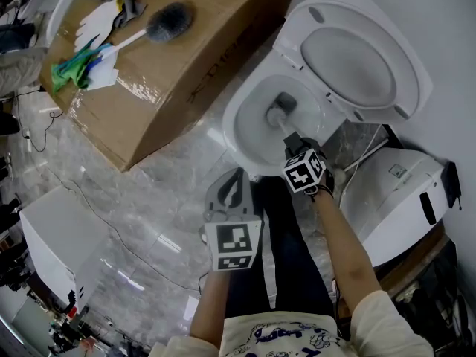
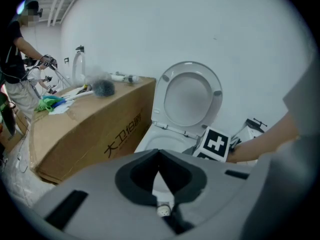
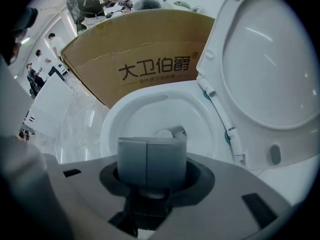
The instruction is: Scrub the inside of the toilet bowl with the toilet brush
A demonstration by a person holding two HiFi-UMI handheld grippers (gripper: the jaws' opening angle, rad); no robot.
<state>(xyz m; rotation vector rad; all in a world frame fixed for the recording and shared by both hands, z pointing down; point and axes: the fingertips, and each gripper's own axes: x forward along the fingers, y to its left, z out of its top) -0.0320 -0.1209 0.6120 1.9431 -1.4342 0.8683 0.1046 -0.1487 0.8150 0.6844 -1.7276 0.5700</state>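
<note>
I read the cardboard box as the largest item. It lies on the marble floor just left of the toilet. A spare brush lies on the box top near its far edge, and a green cloth lies at the top's left corner.

The toilet bowl stands beside the box with its lid raised.

The left gripper hangs over the floor in front of the bowl rim. Its jaws meet at the tips and nothing is between them.

The right gripper is over the near rim, with its jaws closed on the handle of the toilet brush. The brush head sits low inside the bowl, close to the drain.
</note>
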